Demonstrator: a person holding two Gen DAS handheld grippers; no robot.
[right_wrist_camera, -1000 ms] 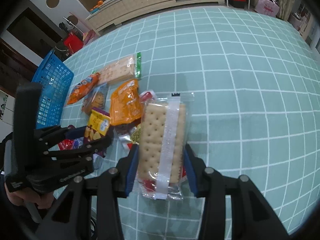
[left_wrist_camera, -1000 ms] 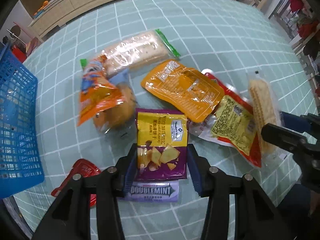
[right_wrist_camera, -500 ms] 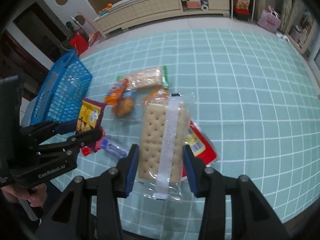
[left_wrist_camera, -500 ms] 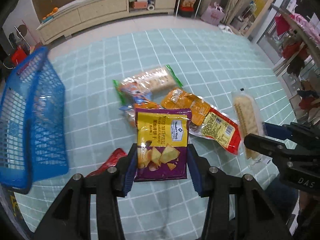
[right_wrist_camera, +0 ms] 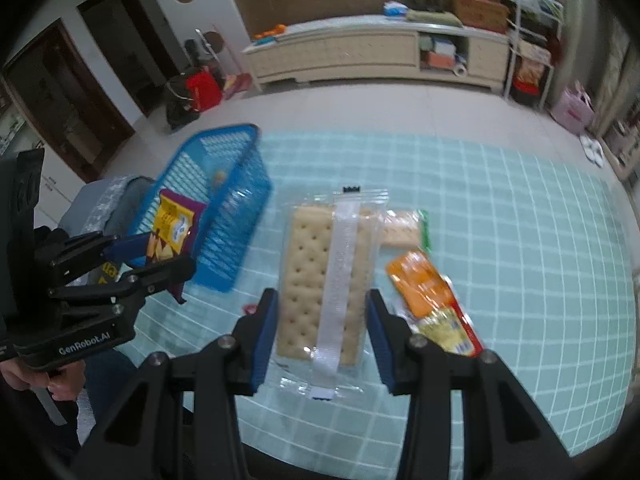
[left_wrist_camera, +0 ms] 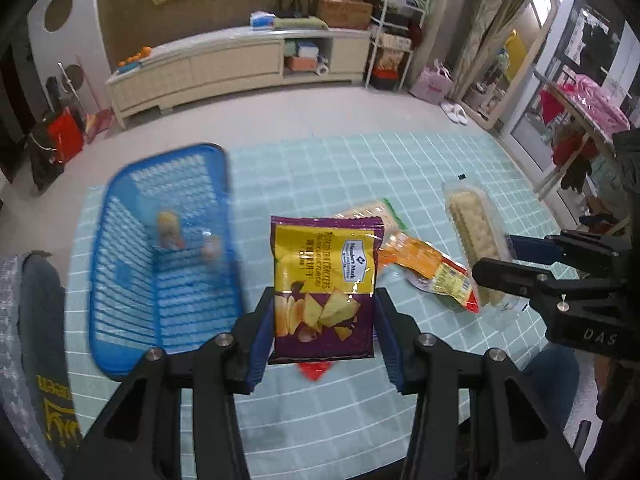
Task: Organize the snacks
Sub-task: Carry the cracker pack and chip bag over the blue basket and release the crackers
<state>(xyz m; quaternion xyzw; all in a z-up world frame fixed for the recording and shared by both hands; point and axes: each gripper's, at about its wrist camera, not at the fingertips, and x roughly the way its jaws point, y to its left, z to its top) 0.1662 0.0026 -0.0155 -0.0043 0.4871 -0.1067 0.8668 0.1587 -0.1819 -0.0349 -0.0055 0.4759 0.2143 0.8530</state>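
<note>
My left gripper (left_wrist_camera: 324,332) is shut on a purple and yellow cracker bag (left_wrist_camera: 325,284), held high above the table. The same bag (right_wrist_camera: 174,226) shows in the right wrist view, in front of the blue basket (right_wrist_camera: 224,216). My right gripper (right_wrist_camera: 320,332) is shut on a clear pack of pale crackers (right_wrist_camera: 326,280), also lifted off the table; this pack (left_wrist_camera: 476,240) shows at the right in the left wrist view. The blue basket (left_wrist_camera: 160,264) stands at the table's left with a few snacks inside.
On the teal checked tablecloth (right_wrist_camera: 520,240) lie an orange pouch (right_wrist_camera: 420,284), a red and yellow pack (right_wrist_camera: 452,332) and a green-ended cracker pack (right_wrist_camera: 404,232). A red wrapper (left_wrist_camera: 314,370) peeks out below the held bag. A grey chair back (left_wrist_camera: 36,320) stands at the left edge.
Both grippers have risen well above the table with their packs. The view has swung so the blue basket now lies nearer the middle left, and the snack pile looks smaller and farther.
</note>
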